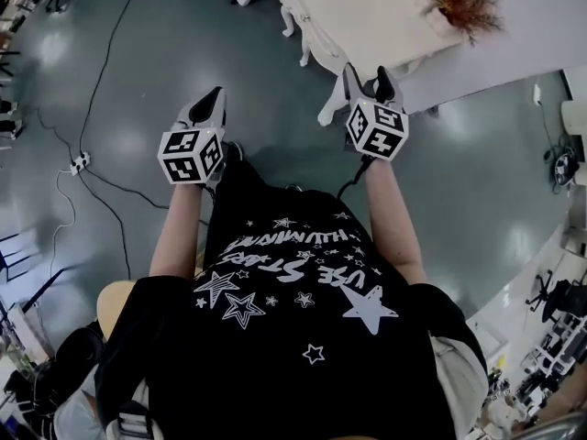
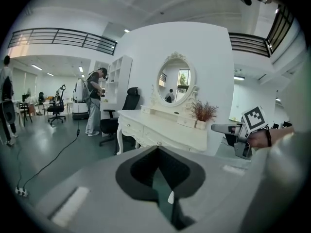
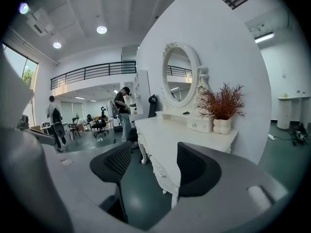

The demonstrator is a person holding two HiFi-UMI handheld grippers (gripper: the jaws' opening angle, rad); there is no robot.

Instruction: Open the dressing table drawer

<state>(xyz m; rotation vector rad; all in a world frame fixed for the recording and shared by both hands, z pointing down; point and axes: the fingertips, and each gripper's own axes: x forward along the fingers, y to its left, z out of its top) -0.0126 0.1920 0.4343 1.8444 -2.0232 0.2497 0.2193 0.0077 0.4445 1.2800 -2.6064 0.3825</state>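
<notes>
The white dressing table (image 1: 367,12) stands ahead of me, its top and carved legs in the head view. Its drawer fronts with small knobs (image 2: 132,126) run along the near side, and they show edge-on in the right gripper view (image 3: 162,173). All drawers look closed. My right gripper (image 1: 367,79) is open and empty, just short of the table's near corner, with the table edge between its pads (image 3: 150,166). My left gripper (image 1: 216,94) hangs over the floor to the left, farther from the table. Its pads (image 2: 157,152) meet, shut on nothing.
An oval mirror (image 2: 175,79) and a dried plant in a white pot (image 3: 221,106) stand on the table. A black office chair (image 2: 125,106) is at its far end. A cable and power strip (image 1: 81,161) lie on the floor at left. People (image 2: 95,101) stand farther back.
</notes>
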